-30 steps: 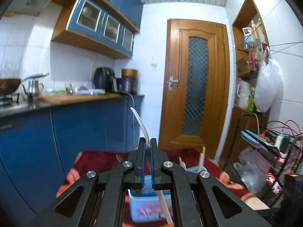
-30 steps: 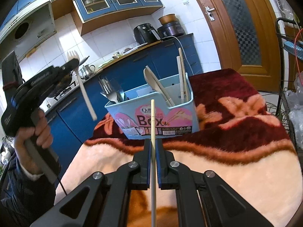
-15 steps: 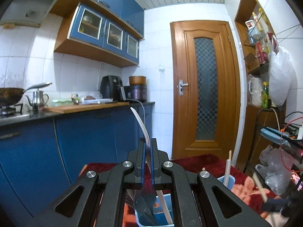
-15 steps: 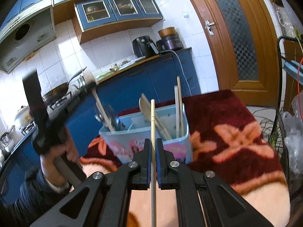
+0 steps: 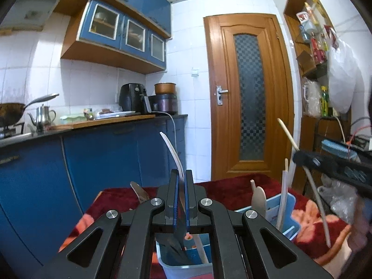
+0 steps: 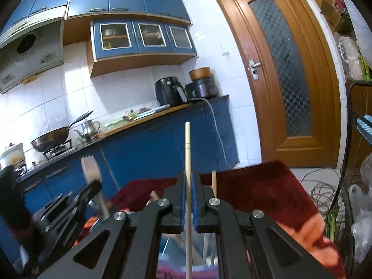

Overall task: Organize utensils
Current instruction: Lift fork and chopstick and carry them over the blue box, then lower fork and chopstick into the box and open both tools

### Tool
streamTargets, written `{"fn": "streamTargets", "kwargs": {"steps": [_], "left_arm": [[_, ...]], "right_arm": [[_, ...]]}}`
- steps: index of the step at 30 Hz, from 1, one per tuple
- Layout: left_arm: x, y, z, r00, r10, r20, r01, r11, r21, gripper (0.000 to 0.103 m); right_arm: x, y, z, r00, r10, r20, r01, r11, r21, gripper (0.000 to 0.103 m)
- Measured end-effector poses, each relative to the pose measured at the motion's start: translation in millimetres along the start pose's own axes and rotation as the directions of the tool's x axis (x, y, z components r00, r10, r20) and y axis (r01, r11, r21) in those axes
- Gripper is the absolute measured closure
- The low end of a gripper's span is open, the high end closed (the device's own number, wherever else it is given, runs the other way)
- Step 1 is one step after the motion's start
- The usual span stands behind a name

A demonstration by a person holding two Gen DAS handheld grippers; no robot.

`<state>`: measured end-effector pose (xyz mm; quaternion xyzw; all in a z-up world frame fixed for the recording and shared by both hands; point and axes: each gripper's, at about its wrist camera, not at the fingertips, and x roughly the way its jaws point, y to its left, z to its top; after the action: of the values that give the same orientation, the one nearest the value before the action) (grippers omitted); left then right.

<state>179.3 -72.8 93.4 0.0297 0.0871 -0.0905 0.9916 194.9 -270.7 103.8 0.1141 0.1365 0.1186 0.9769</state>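
Left gripper (image 5: 179, 194): we pinch a white plastic fork (image 5: 171, 150) above the blue utensil box (image 5: 287, 211).
Right gripper (image 6: 188, 197): we clamp a wooden chopstick (image 6: 187, 144) over it.
Progress: several utensils stand inside; both ours remain unplaced.

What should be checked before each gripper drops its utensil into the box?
1. Left gripper shut on the white fork: ok.
2. Right gripper shut on the chopstick: ok.
3. Fork's lower end inside the box: ok, it reaches down between the walls.
4. Chopstick's lower end over the compartment where other chopsticks stand: cannot tell, the gripper body hides the box in the right wrist view.
5. Grippers apart from each other: ok, a gap shows between them in both views.
6. Box upright on the blanket: ok.
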Motion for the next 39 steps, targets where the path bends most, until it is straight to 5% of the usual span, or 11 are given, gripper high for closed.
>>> {"fn": "streamTargets", "kwargs": {"steps": [8, 18, 20, 22, 25, 39], "left_arm": [[3, -4, -2, 1.0, -0.017, -0.01, 0.017, 1.0, 0.005, 0.099], [6, 0, -3, 0.999, -0.025, -0.031, 0.024, 0.999, -0.033, 0.099], [6, 0, -3, 0.999, -0.026, -0.034, 0.025, 0.999, -0.031, 0.098], [6, -1, -2, 0.999, -0.033, -0.041, 0.031, 0.999, -0.033, 0.095], [2, -2, -1, 0.998, -0.046, -0.046, 0.044, 0.998, -0.041, 0.087], [-48, 4, 18, 0.992, -0.086, -0.097, 0.075, 0.991, -0.112, 0.087]], "right_arm": [[28, 2, 1, 0.997, -0.043, 0.068, 0.044, 0.999, -0.013, 0.096], [29, 5, -13, 0.998, -0.04, 0.053, 0.042, 0.998, -0.047, 0.096], [27, 6, -14, 0.999, -0.029, 0.039, 0.031, 0.999, -0.045, 0.088], [23, 7, -15, 0.999, -0.02, 0.04, 0.021, 0.999, -0.043, 0.078], [15, 9, -13, 0.999, -0.013, 0.041, 0.014, 0.999, -0.047, 0.078], [-55, 27, 0, 1.0, 0.028, 0.015, -0.027, 0.998, -0.048, 0.075]]}}
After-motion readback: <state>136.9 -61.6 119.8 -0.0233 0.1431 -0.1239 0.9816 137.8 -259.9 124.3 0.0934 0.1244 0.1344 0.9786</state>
